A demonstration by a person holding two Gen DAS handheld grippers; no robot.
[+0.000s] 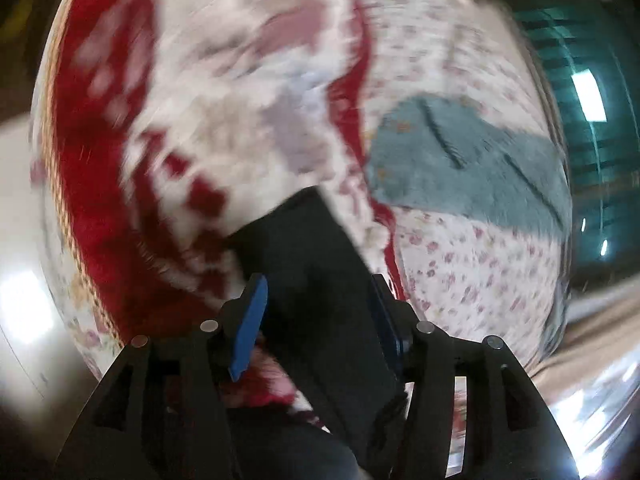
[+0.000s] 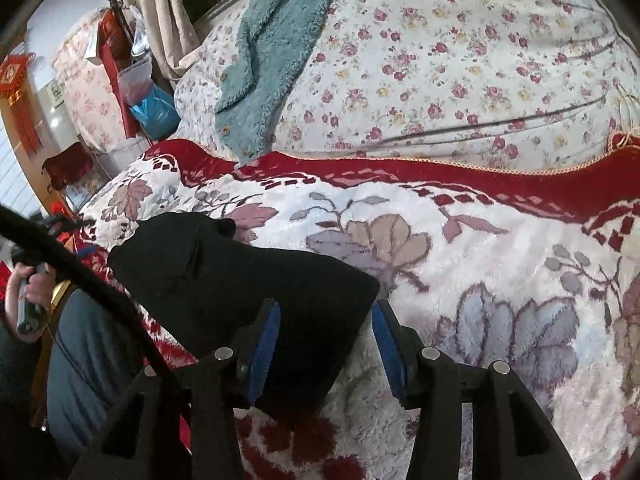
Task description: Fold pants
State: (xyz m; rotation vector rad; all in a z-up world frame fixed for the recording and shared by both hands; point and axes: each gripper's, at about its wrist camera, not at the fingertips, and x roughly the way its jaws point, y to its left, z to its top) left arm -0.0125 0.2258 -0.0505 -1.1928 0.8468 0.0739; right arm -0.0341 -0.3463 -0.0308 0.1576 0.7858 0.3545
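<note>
Bed sheet (image 2: 460, 52): we're seeing white w/ small pink flowers, lying beyond the red-bordered blanket, running toward the window side.
Blanket (image 2: 400, 240): our landmark. White plush, big leaf print, red border w/ gold trim; it's lying across the bed nearest us. Left wrist view is showing it motion-blurred (image 1: 224, 128).
Teal fleece (image 2: 272, 52): fuzzy buttoned garment, sprawling on the sheet beyond the blanket's far border, lower end touching the red edge. Also showing in left view (image 1: 460, 160).
Pants (image 2: 240, 276): black, bunched in a folded heap, sitting on the blanket's near-left part. In left view the dark cloth (image 1: 316, 280) is running between our fingers, over the blanket.
Right gripper (image 2: 324, 336): we're holding it over the blanket's near edge, blue pads spread apart; the pants' near corner is lying in the gap, left pad on the cloth, right pad just clear. Not clamping.
Left gripper (image 1: 316, 308): fingers are standing apart w/ black cloth filling the gap; can't tell if the pads are pinching it, too much blur.
Left hand (image 2: 28, 288): we're gripping a grey handle, off the blanket's left edge, next to a blue-grey trouser leg (image 2: 88, 360).
Black cable (image 2: 80, 276): curving across the left of the right view, in front of the blanket.
</note>
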